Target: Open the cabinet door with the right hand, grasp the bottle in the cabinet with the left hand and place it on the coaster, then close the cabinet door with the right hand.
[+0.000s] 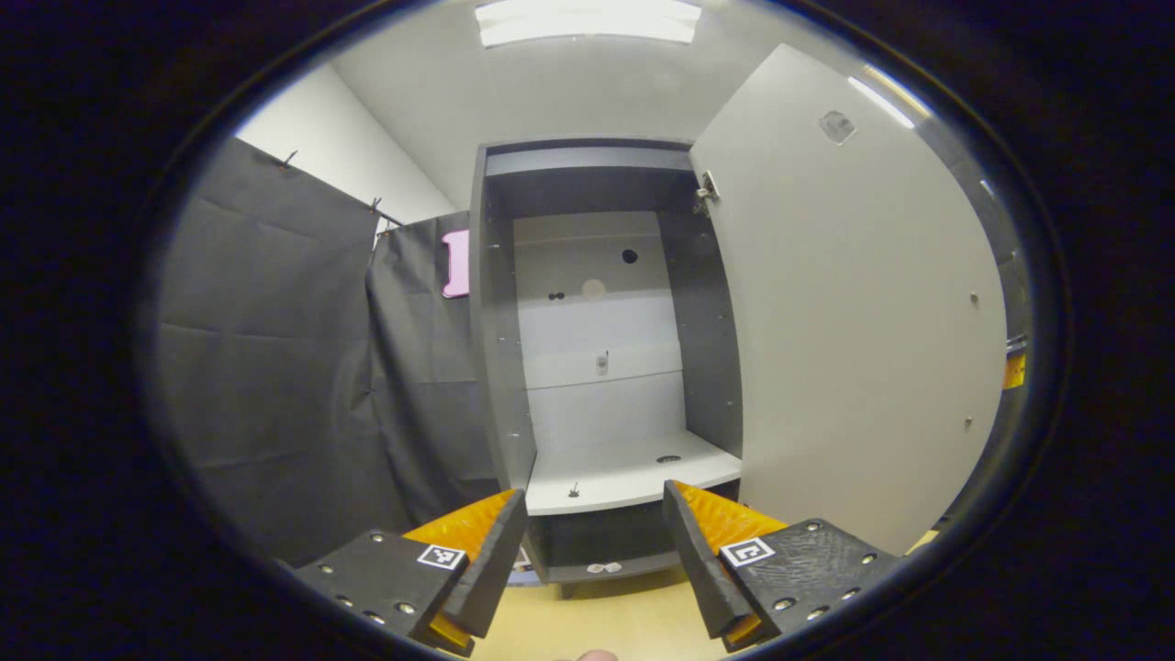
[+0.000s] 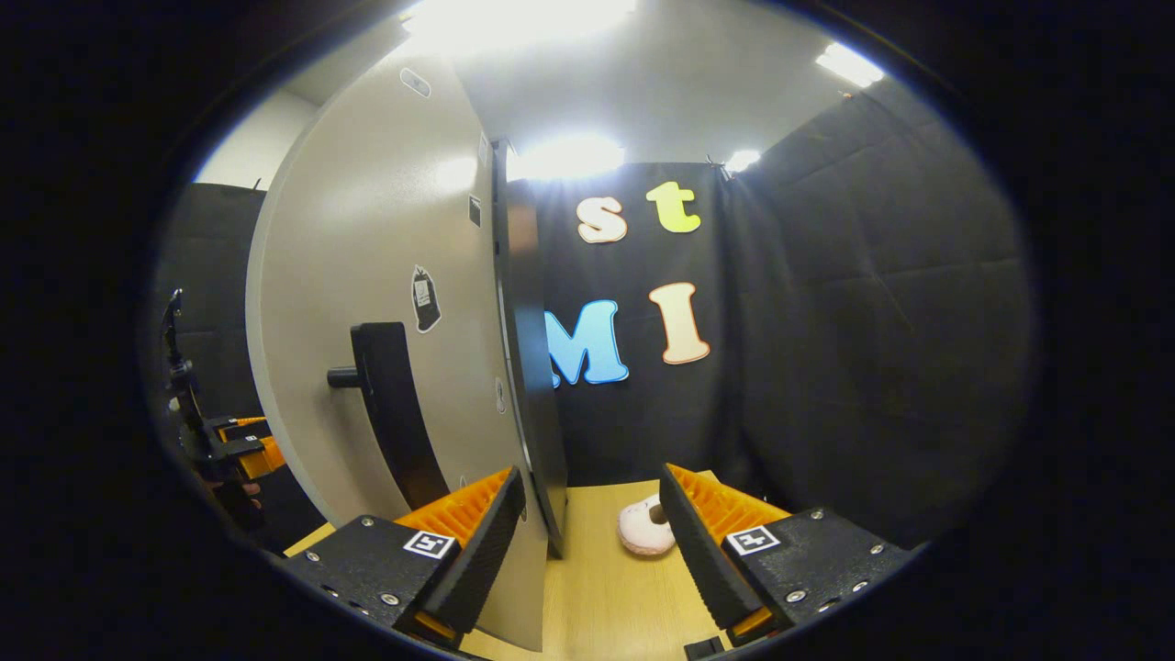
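Black cloth walls [image 2: 872,321] hang beneath a white ceiling [image 1: 551,92] with bright light panels [image 1: 587,20], above a pale wooden tabletop [image 2: 606,588].

Pink doughnut [image 2: 645,531] on wooden tabletop [image 2: 597,588]

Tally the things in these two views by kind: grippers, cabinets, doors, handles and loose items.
Grippers: 2, left gripper and right gripper
Cabinet: 1
Cabinet door: 1, open
Door handle: 1
Pale ring-shaped item: 1
Total: 6
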`<state>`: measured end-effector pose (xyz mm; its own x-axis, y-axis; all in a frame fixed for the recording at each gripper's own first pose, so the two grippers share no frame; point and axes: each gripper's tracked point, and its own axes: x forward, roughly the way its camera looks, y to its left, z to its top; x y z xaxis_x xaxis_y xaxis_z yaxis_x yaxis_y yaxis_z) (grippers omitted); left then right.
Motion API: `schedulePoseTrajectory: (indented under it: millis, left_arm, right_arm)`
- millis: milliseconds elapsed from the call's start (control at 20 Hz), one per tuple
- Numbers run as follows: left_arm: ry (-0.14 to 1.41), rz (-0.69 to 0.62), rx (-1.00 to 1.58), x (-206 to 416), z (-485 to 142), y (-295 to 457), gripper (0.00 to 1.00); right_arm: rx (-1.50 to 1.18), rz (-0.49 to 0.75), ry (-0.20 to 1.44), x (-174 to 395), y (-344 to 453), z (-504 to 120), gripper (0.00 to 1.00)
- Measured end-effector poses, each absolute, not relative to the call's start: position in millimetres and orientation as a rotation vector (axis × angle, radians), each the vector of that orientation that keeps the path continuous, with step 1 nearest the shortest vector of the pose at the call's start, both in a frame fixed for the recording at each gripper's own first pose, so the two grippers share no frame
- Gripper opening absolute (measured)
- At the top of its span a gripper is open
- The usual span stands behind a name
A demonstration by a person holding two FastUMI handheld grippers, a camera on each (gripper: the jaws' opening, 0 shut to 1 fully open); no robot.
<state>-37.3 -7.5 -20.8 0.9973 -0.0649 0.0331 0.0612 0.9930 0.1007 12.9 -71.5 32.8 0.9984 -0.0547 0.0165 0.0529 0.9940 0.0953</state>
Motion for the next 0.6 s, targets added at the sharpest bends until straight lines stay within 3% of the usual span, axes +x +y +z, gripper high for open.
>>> schedulePoseTrajectory:
  millis: [50, 100, 150, 200, 250, 300, 400, 500, 600]
  left_arm:
    - [-0.049, -0.056, 0.104, -35.4, -17.8, 1.8, 0.85]
    - [-0.054, -0.045, 0.11, -33.3, -16.7, 12.3, 0.89]
    - [-0.048, -0.045, 0.108, -31.8, -19.6, 17.8, 0.85]
    - [-0.034, -0.051, 0.105, -30.0, -24.5, 21.4, 0.89]
    - [-0.022, -0.054, 0.107, -29.0, -29.1, 25.6, 0.85]
    - [-0.014, -0.053, 0.107, -28.5, -30.9, 31.0, 0.89]
    - [-0.008, -0.049, 0.085, -28.3, -33.2, 39.5, 0.85]
    - [0.002, -0.04, 0.071, -27.5, -36.7, 50.8, 0.89]
    - [0.005, -0.023, 0.062, -26.4, -36.7, 63.9, 0.85]
  right_arm:
    - [0.096, -0.058, -0.028, 11.9, -66.1, 37.4, 0.92]
    - [0.097, -0.059, -0.033, 10.7, -59.5, 39.8, 0.92]
    - [0.094, -0.061, -0.033, 10.8, -53.1, 40.7, 0.92]
    - [0.093, -0.057, -0.034, 8.8, -46.0, 39.6, 0.92]
    - [0.098, -0.046, -0.035, 9.4, -36.2, 39.7, 0.92]
    - [0.107, -0.032, -0.034, 10.5, -24.4, 38.7, 0.92]
    - [0.116, 0.006, -0.034, 12.8, -1.5, 39.1, 0.92]
    - [0.122, 0.046, -0.024, 19.1, 22.7, 37.9, 0.92]
    - [0.112, 0.085, -0.024, 26.3, 44.9, 42.8, 0.92]
